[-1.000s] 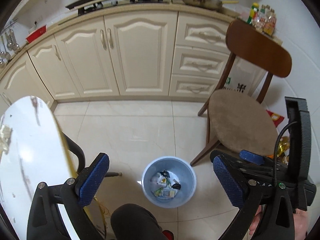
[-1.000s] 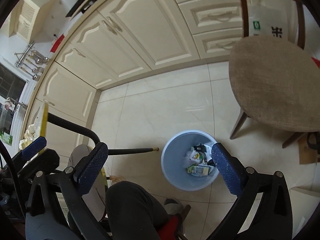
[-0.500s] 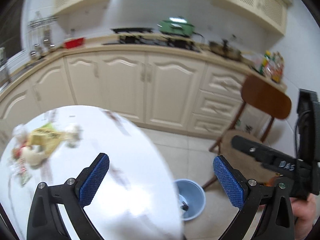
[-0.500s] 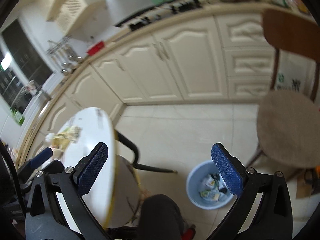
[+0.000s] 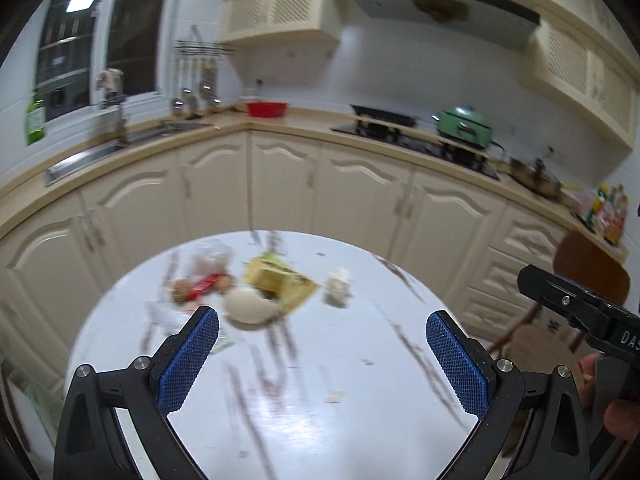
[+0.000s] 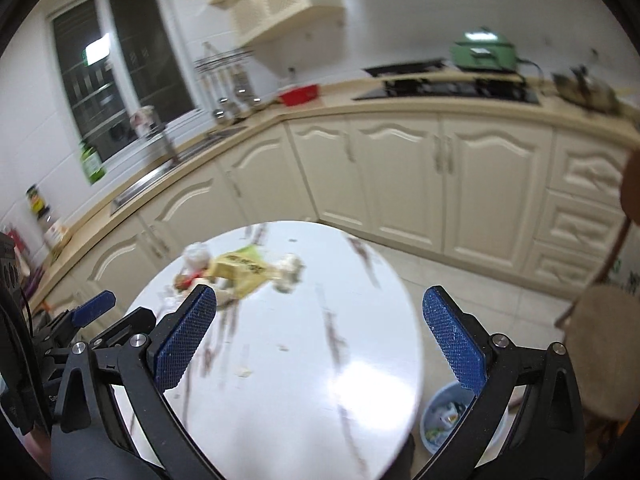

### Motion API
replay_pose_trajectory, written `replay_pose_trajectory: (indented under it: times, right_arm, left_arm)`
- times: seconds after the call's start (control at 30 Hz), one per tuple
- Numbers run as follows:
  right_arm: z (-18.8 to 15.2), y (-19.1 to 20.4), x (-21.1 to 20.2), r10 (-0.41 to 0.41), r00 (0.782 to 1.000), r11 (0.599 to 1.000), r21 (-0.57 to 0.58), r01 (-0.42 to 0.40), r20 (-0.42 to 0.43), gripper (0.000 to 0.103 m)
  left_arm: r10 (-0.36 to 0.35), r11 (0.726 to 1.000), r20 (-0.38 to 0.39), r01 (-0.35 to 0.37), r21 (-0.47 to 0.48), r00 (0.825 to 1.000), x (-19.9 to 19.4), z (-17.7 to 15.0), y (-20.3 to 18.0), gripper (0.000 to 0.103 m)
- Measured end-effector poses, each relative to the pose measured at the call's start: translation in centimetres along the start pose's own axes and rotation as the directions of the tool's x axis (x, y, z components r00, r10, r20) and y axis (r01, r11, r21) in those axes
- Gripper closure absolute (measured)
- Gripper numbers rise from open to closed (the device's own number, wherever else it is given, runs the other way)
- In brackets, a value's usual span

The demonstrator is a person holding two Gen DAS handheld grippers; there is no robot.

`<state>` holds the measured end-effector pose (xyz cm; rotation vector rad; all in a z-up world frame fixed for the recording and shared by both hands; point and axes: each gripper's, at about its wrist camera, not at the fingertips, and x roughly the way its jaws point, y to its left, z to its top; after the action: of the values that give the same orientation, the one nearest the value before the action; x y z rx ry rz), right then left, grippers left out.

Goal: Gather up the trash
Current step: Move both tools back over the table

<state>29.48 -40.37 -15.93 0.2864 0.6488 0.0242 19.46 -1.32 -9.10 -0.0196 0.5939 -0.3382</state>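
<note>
A heap of trash lies at the far side of the round white table [image 5: 320, 360]: a yellow wrapper [image 5: 280, 280], a pale eggshell-like piece [image 5: 248, 306], a red wrapper [image 5: 204, 286], a clear bag [image 5: 212, 256] and a crumpled white scrap [image 5: 338, 286]. My left gripper [image 5: 322, 360] hovers open over the table, short of the heap, holding nothing. My right gripper [image 6: 320, 336] is open and empty too, above the table [image 6: 300, 360], with the yellow wrapper [image 6: 240, 268] beyond its left finger. The blue bin [image 6: 436, 420] with trash stands on the floor at the table's right.
Cream kitchen cabinets [image 5: 360, 200] curve behind the table, with a sink, a red bowl [image 5: 267, 109] and a green pot [image 5: 464, 126] on the counter. A wooden chair [image 6: 608, 320] stands right of the table. Small crumbs [image 5: 335, 398] dot the tabletop.
Both grippers swung up from over the bin on the floor to face the tabletop and its trash heap. Both stayed open and empty.
</note>
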Motion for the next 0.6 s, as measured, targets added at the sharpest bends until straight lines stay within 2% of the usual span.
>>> replay_pose_trajectory:
  times: [0.27, 0.47, 0.6]
  right_arm:
    - [0.1, 7.5, 1.1, 0.009, 1.0, 0.988, -0.151, -0.006, 0.017, 0.0]
    - [-0.1, 10.2, 3.4, 0.01, 1.0, 0.977, -0.214, -0.011, -0.007, 0.0]
    - [0.0, 10.7, 5.6, -0.011, 0.999, 0.972, -0.234, 0.004, -0.031, 0.0]
  left_arm:
    - [0.134, 0.989, 0.043, -0.13, -0.077, 0.99, -5.0, -2.7, 4.1, 0.001]
    - [0.185, 0.975, 0.012, -0.182, -0.126, 0.983, -4.3, -2.9, 5.0, 0.001]
    - [0.207, 0.966, -0.045, -0.211, -0.146, 0.977, -2.3, -3.2, 5.6, 0.001]
